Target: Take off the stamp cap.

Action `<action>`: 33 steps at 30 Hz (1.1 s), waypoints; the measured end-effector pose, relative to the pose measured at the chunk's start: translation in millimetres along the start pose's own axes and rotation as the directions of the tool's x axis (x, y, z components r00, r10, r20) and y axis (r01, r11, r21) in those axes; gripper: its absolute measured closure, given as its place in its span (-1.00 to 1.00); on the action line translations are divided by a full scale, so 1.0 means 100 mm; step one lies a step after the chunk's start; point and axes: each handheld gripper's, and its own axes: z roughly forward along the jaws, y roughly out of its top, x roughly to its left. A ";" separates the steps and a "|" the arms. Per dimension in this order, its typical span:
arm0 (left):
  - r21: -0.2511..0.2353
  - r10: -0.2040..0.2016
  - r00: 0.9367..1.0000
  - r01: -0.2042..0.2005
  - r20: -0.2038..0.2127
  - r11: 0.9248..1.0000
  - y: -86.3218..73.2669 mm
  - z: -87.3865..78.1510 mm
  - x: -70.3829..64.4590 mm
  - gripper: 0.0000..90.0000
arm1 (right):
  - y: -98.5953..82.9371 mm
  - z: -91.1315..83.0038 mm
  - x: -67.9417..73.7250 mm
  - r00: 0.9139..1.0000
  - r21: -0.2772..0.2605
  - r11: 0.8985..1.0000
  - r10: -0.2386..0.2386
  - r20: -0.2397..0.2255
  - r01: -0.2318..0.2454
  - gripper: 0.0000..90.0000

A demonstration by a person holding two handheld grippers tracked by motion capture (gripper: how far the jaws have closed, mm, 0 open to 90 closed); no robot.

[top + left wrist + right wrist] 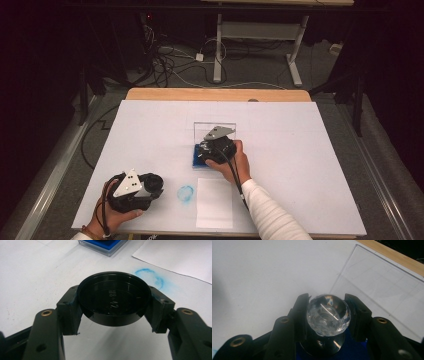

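High view: a white board [300, 150] covers a wooden table [215, 94]. The left gripper [152, 186] sits near the board's front left corner, held in the person's left hand [112, 212], with a black cap between its jaws. Just right of it lies a blue ring stain [185, 194], then a paper sheet [214, 202]. The right gripper [212, 150], held by the right hand [235, 162], is over a blue pad [195, 159] near the board's middle, in front of an upright clear lid [200, 129].

Left gripper view: the jaws are closed on the cap [113, 298] (round, open side up, faint lettering inside), gripping it at both sides above the board. The stain [150, 277] lies just beyond, the pad's case [105, 246] farther off.

Right gripper view: the jaws clamp a faceted clear knob [328, 314] on a black base [324, 345], standing on the blue pad [352, 347]. The lid [382, 290] rises behind.
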 end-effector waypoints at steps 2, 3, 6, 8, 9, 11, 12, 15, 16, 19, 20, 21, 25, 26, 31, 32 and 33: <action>-0.002 0.001 1.000 -0.001 0.001 1.000 0.00 0.00 0.00 -0.19 | 0.00 0.00 0.00 1.000 0.000 1.000 0.012 0.001 -0.012 0.28; -0.002 0.000 1.000 0.000 0.000 1.000 0.00 0.00 0.00 -0.19 | 0.00 -0.02 0.00 1.000 0.005 1.000 0.014 0.007 -0.014 0.28; -0.002 0.000 1.000 0.000 0.000 1.000 0.00 0.00 0.00 -0.19 | 0.01 -0.05 0.01 1.000 -0.001 1.000 0.015 0.010 -0.015 0.28; -0.002 -0.002 1.000 0.002 -0.001 1.000 0.00 0.00 0.01 -0.19 | 0.01 -0.06 0.00 1.000 -0.005 1.000 0.028 0.004 -0.028 0.28; 0.009 0.010 1.000 -0.010 0.000 1.000 0.00 0.00 0.02 -0.19 | 0.00 -0.04 0.00 1.000 0.004 1.000 0.023 0.005 -0.023 0.28; 0.000 -0.001 1.000 0.001 -0.001 1.000 0.00 0.00 0.01 -0.19 | -0.01 -0.03 0.01 1.000 -0.001 1.000 0.021 0.004 -0.021 0.28; -0.001 -0.001 1.000 0.001 0.002 1.000 0.00 0.00 0.01 -0.19 | -0.01 -0.03 0.00 1.000 -0.002 1.000 0.021 0.001 -0.021 0.28; 0.000 -0.001 1.000 0.001 0.003 1.000 0.00 0.00 0.01 -0.19 | -0.02 -0.03 0.00 1.000 -0.007 0.999 0.031 -0.001 -0.031 0.28; 0.000 -0.001 1.000 0.001 0.003 1.000 0.00 0.00 0.01 -0.19 | -0.02 -0.03 0.01 1.000 -0.002 1.000 0.024 0.002 -0.024 0.28; 0.000 0.001 1.000 -0.001 0.004 1.000 0.00 0.00 0.00 -0.19 | -0.03 -0.03 0.00 0.999 -0.004 0.999 0.043 -0.001 -0.043 0.28; -0.001 0.002 1.000 -0.002 0.003 1.000 0.01 0.00 0.00 -0.19 | -0.03 -0.03 -0.01 0.999 -0.005 0.999 0.043 -0.004 -0.043 0.28; -0.002 0.002 1.000 -0.002 0.003 1.000 0.01 0.00 0.00 -0.19 | -0.03 -0.02 -0.01 0.999 -0.006 0.999 0.049 -0.006 -0.050 0.28; -0.001 0.002 1.000 -0.002 0.005 1.000 0.00 -0.01 -0.01 -0.19 | -0.03 -0.02 0.00 0.999 -0.003 0.999 0.047 -0.004 -0.047 0.28; 0.000 0.003 1.000 -0.003 0.003 1.000 0.00 -0.01 -0.01 -0.19 | -0.03 -0.02 0.01 0.999 -0.001 0.999 0.037 0.003 -0.037 0.28; -0.004 0.002 1.000 -0.002 0.003 1.000 0.01 -0.01 -0.01 -0.19 | -0.05 -0.03 0.04 1.000 -0.011 1.000 0.025 0.016 -0.025 0.28; -0.004 0.002 1.000 -0.002 0.004 1.000 0.01 -0.01 -0.01 -0.19 | -0.05 -0.03 0.04 1.000 -0.012 1.000 0.026 0.016 -0.026 0.28; -0.005 0.002 1.000 -0.002 0.005 1.000 0.01 -0.01 -0.01 -0.19 | -0.05 -0.03 0.03 1.000 -0.014 1.000 0.026 0.015 -0.026 0.28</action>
